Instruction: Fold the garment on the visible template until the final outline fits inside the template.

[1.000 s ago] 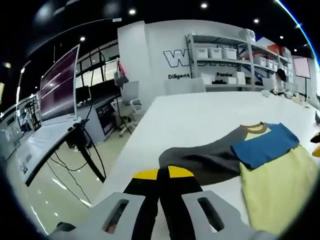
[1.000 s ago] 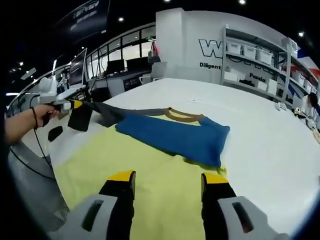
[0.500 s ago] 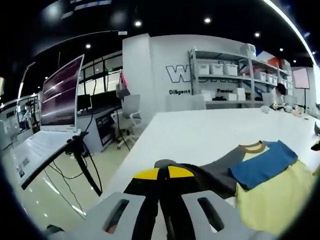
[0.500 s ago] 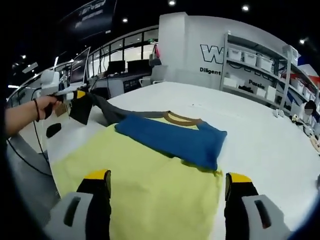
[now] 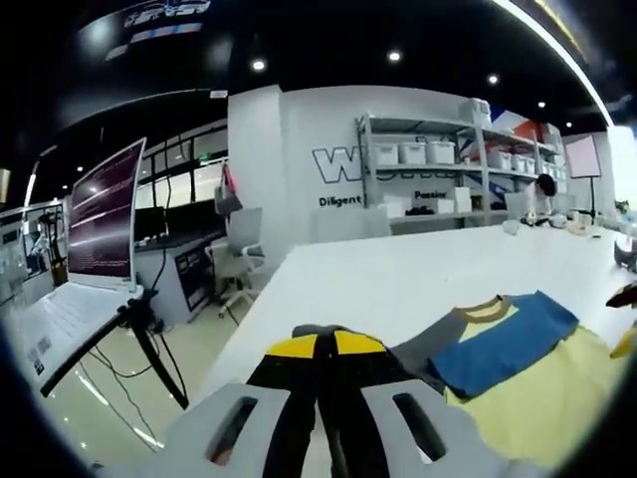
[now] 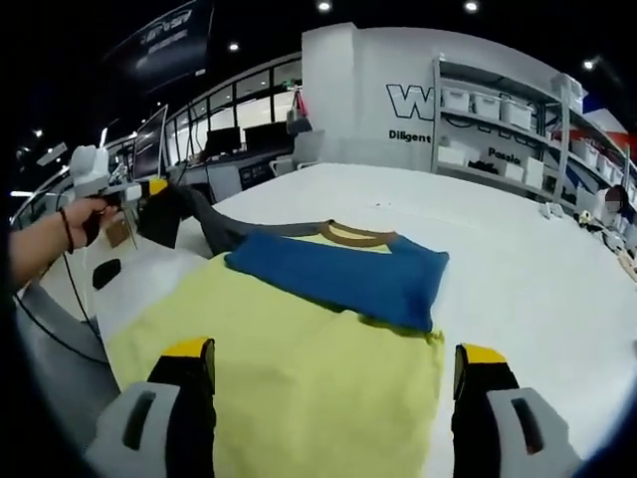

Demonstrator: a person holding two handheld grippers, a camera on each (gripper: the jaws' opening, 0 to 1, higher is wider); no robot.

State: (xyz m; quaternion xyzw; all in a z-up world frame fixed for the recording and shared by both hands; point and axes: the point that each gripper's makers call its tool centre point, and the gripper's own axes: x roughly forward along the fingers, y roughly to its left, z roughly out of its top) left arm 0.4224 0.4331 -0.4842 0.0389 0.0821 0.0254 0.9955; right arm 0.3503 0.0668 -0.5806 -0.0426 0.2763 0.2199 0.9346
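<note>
Stretching toward shelves [image 6: 503,129] at 12 o'clock, the white tabletop [image 6: 518,269] carries the shirt [image 6: 299,349], its blue sleeve [image 6: 343,274] folded across the yellow body. The right gripper [image 6: 323,398] hangs wide above it. The left gripper [image 5: 317,354], at 9 o'clock in the right gripper view, pinches the grey sleeve [image 5: 418,349]; its own view adds a monitor [image 5: 100,214].

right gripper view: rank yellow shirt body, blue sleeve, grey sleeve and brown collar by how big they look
1. yellow shirt body, though it lies nearest the camera
2. blue sleeve
3. grey sleeve, pulled out by the left gripper, partly hidden
4. brown collar
</note>
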